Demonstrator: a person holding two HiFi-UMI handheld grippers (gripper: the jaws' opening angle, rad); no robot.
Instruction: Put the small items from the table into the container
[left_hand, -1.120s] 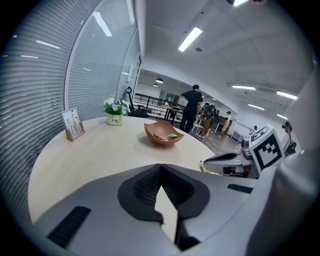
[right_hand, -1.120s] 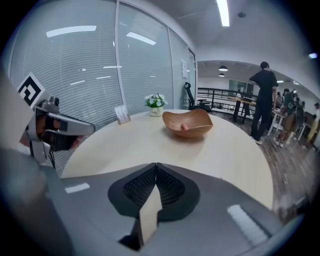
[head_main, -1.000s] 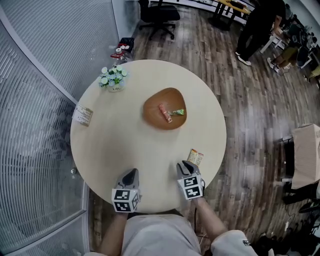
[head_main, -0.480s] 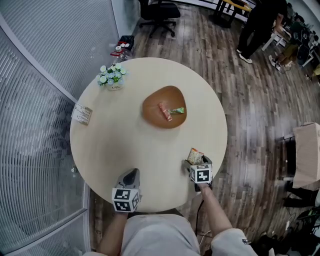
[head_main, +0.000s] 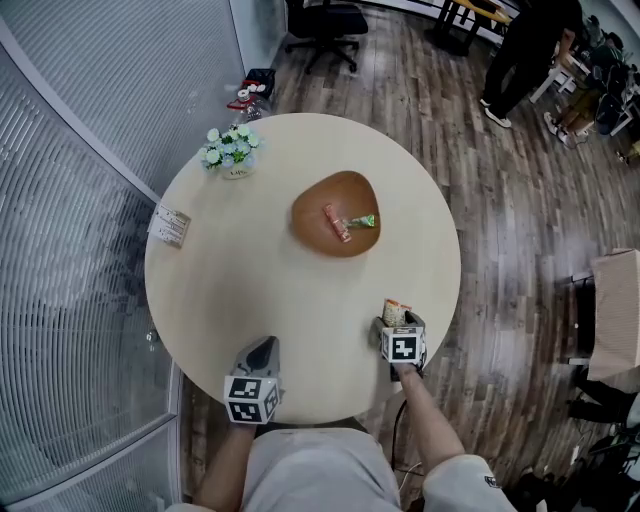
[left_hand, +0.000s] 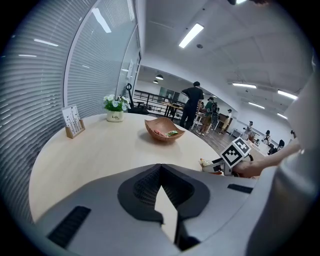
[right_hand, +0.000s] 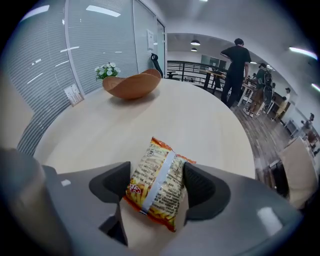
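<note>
Cream round table (head_main: 250, 275) with a brown bowl (head_main: 315, 236) near its middle and a snack packet (head_main: 395, 311) at its near right edge.
The bowl, already holding a red stick (head_main: 335, 223) and a green wrapper (head_main: 363, 221), sits well apart from the packet with bare table between, so nothing seems to block the carry; the flower pot (head_main: 231, 155) and card stand (head_main: 170, 226) are far off at the left rim. The left gripper (head_main: 262, 350) rests at the near edge, fingers together on nothing. The right gripper (right_hand: 156, 176) points down over the packet, its fingers closing with the packet flat between them, not visibly squeezed yet. It looks light, soft and crinkly, likely slippery and crushable; a gentle pinch across its long sides, near the middle, seems best.
</note>
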